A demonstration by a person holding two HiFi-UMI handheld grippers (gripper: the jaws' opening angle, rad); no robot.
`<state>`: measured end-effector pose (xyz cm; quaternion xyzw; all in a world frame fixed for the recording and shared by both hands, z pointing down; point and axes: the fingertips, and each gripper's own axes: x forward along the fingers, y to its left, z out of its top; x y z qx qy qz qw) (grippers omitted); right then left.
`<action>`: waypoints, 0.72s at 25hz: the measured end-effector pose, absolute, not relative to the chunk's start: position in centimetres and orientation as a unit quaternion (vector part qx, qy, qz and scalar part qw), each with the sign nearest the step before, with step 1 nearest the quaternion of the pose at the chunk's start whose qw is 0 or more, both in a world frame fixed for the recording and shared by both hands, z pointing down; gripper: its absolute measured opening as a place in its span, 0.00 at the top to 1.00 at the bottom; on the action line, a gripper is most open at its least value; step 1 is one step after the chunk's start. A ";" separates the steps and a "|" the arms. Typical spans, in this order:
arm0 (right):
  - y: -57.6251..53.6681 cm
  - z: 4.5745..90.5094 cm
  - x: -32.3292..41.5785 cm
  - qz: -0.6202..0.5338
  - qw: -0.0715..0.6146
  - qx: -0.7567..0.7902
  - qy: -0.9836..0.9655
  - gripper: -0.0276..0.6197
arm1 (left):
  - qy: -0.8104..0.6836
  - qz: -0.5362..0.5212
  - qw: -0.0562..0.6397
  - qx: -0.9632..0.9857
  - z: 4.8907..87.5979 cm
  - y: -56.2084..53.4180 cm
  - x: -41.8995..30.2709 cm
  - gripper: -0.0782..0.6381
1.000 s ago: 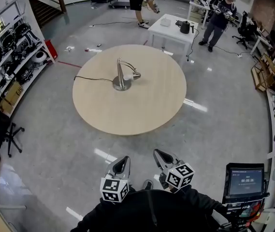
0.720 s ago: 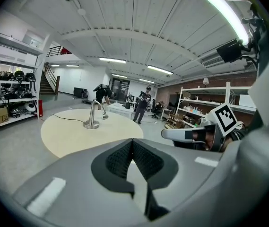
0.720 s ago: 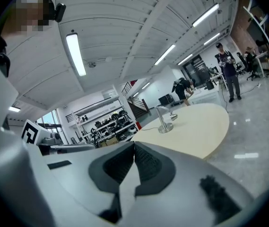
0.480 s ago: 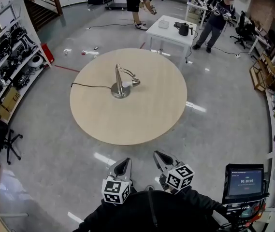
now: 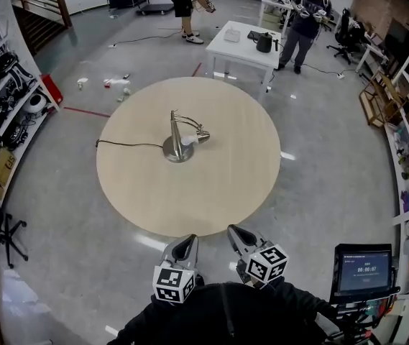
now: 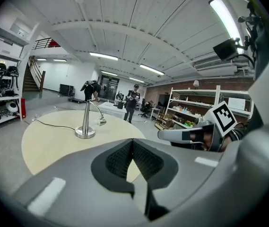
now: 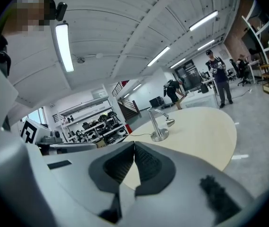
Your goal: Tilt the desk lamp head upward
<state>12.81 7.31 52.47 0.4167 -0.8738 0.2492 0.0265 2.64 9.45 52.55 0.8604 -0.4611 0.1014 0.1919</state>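
While both claws are hanging low just short of the near edge of the round table point(image 5: 218, 192), the task is sitting at its opening step, by my reading: the reach is not yet made.

The left gripper point(image 5: 187, 241) is showing its jaws pressed together with nothing between them, and the right gripper point(image 5: 233, 231) is showing the same, tips meeting and empty.

The desk lamp point(image 5: 176, 129) is standing upright near the middle of the table, well apart from both claws. Its head point(image 5: 201, 139) is drooping down to the right off a curved arm, and its cord point(image 5: 129, 144) is trailing off to the left.

Next, I judge, one claw is needing to cross the table and spread its jaws around the head or nudge it up from beneath, while the other is steadying the base against sliding.
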 end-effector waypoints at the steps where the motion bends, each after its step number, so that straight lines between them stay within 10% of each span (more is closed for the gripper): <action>1: 6.6 52.6 12.3 0.250 0.027 0.421 -0.872 0.95 | -0.455 0.102 0.191 0.864 52.7 8.7 2.2 0.88; 18: -0.8 53.0 5.4 0.257 0.052 0.469 -0.843 0.95 | -0.415 0.085 0.227 0.877 54.2 0.0 -5.4 0.88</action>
